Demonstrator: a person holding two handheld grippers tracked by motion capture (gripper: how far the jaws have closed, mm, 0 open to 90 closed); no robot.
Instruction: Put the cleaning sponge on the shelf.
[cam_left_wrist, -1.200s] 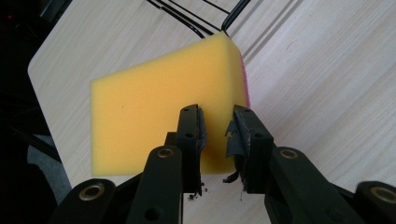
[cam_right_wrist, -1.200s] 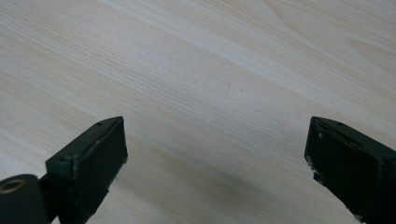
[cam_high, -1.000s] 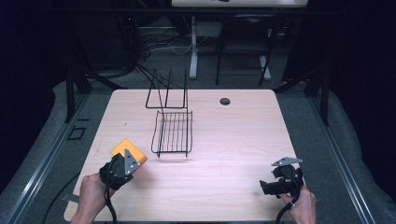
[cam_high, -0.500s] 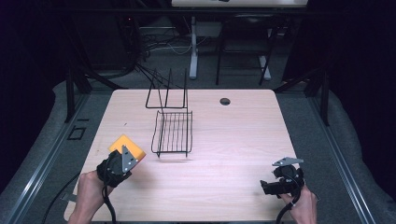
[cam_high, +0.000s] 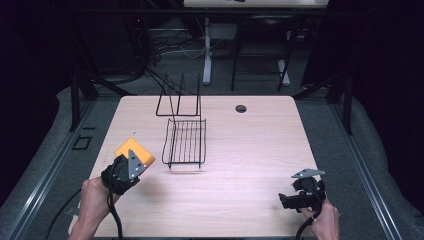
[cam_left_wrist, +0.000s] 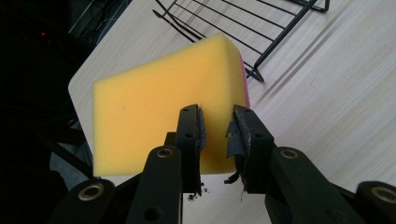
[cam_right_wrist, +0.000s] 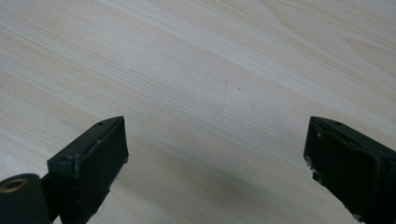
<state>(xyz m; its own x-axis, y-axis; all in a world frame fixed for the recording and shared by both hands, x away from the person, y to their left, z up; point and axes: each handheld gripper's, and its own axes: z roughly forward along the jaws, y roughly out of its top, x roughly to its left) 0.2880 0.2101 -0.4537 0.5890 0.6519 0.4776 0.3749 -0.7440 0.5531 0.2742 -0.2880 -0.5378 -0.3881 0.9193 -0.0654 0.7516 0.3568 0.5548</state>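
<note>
A yellow sponge (cam_high: 133, 149) with a pink face hangs just above the table's left front, and my left gripper (cam_high: 136, 160) is shut on its near edge. In the left gripper view the two black pads pinch the sponge (cam_left_wrist: 149, 112) at its lower right, with the left gripper (cam_left_wrist: 217, 119) pointing toward the black wire rack (cam_left_wrist: 261, 28). At the right front, low over the wood, my right gripper (cam_high: 283, 200) points left. Its jaws (cam_right_wrist: 217, 140) stand wide open over bare wood, with nothing between them.
The black wire rack (cam_high: 185, 142) sits left of centre on the light wooden table (cam_high: 260, 145), with its upright frame behind it. A round cable hole (cam_high: 241, 108) is at the far middle. Dark floor and table legs lie beyond.
My left gripper has edged slightly away from the person with the sponge still in it. The right gripper has kept still.
</note>
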